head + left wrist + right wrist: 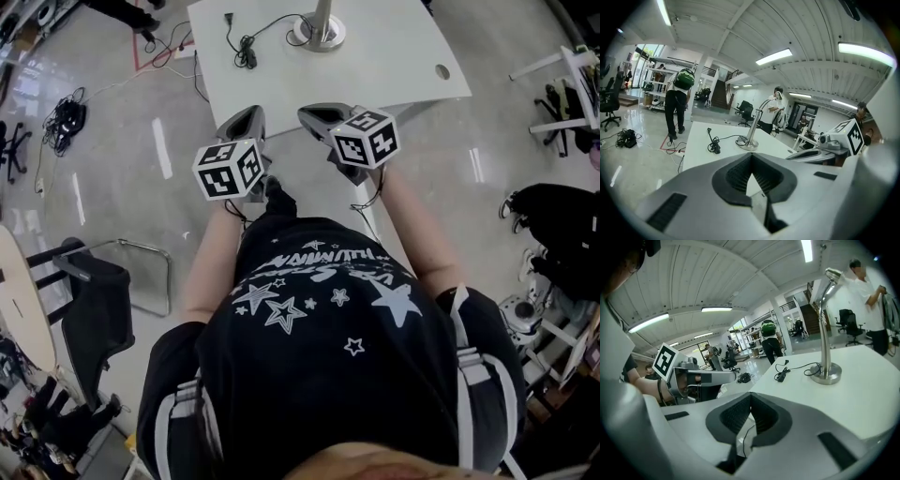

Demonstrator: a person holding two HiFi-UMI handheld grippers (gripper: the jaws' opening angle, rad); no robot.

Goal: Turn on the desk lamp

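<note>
A silver desk lamp [320, 30] stands on its round base at the far side of the white table [384, 66]. Its bent neck and head show in the left gripper view [757, 123] and in the right gripper view [826, 333]. The lamp's black cable [246, 52] lies coiled to its left. Both grippers hover at the table's near edge, well short of the lamp. My left gripper [246, 122] is shut and empty [751, 161]. My right gripper [323, 114] is also shut with nothing in it [751, 399].
A cable hole [442, 71] sits near the table's right corner. Dark chairs [94, 300] stand on the floor to the left, with a cable bundle [61, 117] beyond them. A person with a green backpack [677, 101] walks past the table, and another person [867, 301] stands behind the lamp.
</note>
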